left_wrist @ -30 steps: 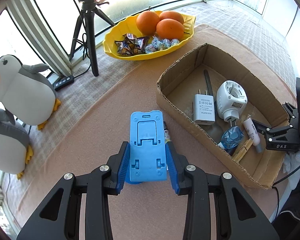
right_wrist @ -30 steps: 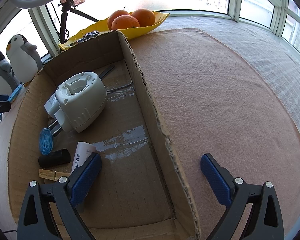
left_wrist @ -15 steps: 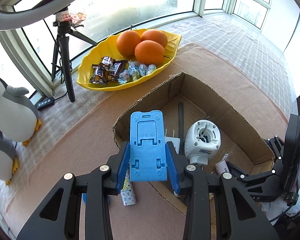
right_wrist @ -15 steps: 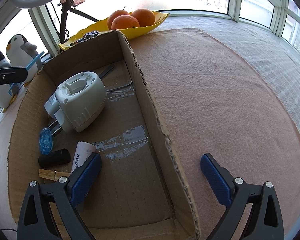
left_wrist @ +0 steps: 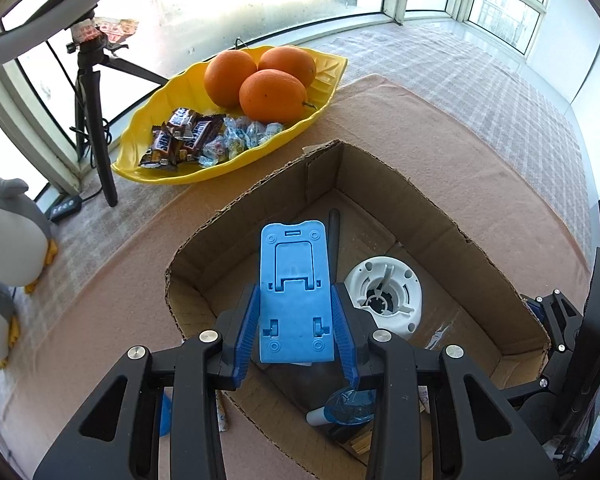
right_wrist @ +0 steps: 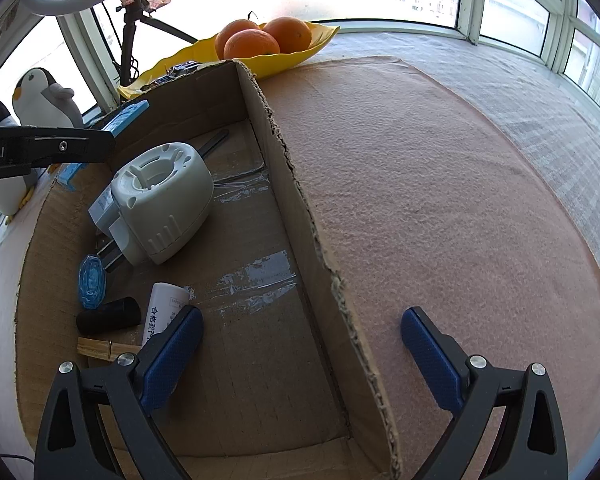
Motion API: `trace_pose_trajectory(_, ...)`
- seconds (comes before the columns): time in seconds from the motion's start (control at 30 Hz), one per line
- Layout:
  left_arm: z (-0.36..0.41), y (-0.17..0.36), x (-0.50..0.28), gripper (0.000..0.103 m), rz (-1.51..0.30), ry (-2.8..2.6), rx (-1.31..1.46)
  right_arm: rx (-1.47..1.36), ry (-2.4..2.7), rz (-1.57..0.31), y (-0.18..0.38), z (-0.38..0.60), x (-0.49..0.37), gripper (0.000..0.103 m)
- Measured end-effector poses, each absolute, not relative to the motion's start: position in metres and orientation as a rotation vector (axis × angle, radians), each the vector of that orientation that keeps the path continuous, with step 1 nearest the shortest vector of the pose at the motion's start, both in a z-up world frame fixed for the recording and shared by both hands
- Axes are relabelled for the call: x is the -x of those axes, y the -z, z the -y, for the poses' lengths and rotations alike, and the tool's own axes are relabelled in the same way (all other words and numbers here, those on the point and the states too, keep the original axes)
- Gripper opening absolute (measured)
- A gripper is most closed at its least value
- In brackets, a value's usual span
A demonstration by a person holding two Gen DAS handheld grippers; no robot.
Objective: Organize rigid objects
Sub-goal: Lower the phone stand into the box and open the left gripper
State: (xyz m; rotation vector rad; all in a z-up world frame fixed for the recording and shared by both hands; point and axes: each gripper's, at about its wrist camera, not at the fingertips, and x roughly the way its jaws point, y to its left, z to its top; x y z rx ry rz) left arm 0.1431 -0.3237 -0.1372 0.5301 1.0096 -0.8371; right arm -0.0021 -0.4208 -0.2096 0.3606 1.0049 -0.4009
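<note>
My left gripper (left_wrist: 296,320) is shut on a flat blue plastic phone stand (left_wrist: 294,280) and holds it above the near-left part of the open cardboard box (left_wrist: 380,164). From the right wrist view the stand (right_wrist: 130,114) shows over the box's far left wall (right_wrist: 204,96). In the box lie a white round plug-in device (right_wrist: 160,200), a blue oval case (right_wrist: 92,280), a white tube (right_wrist: 162,308), a black cylinder (right_wrist: 108,316) and a wooden clip (right_wrist: 100,348). My right gripper (right_wrist: 300,344) is open and empty, straddling the box's right wall.
A yellow leaf-shaped dish (left_wrist: 228,120) with three oranges and candy stands behind the box. A black tripod (left_wrist: 92,120) and two penguin plush toys (left_wrist: 8,232) are at the left. A small packet (left_wrist: 222,416) lies on the pink mat outside the box.
My left gripper has carried the blue stand forward and right, from the mat beside the box to above the box's inside. My right gripper has stayed where it was.
</note>
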Motion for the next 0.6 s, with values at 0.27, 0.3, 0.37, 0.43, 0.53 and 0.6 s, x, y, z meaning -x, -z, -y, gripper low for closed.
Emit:
trace_pose_trajectory(0.27,0.3210,0.1359,-0.1472,0.051,-1.012,0.839,-0.513,-0.360,0.401,-1.005,0.2101,0.4213,0.0027,0.098)
trace_pose_trajectory(0.3,0.3207,0.1348,-0.1470,0.057,-1.006,0.840,-0.512,-0.361,0.401,-1.005,0.2104,0.4217,0.0028,0.098)
trace_pose_trajectory(0.37,0.3211,0.1338,-0.1467,0.062,-1.006,0.845,-0.512,-0.361,0.401,-1.005,0.2103,0.4217,0.0027,0.098)
trace_pose_trajectory(0.43,0.3209,0.1336,-0.1463,0.062,-1.006,0.847,-0.510,-0.360,0.401,-1.005,0.2104,0.4217,0.0028,0.098)
trace_pose_trajectory(0.53,0.3210,0.1340,-0.1460,0.062,-1.009,0.847,-0.510,-0.360,0.401,-1.006,0.2104,0.4216,0.0029,0.098)
trace_pose_trajectory(0.6,0.3209,0.1338,-0.1454,0.062,-1.008,0.846,-0.509,-0.360,0.401,-1.005,0.2104,0.4216,0.0029,0.098)
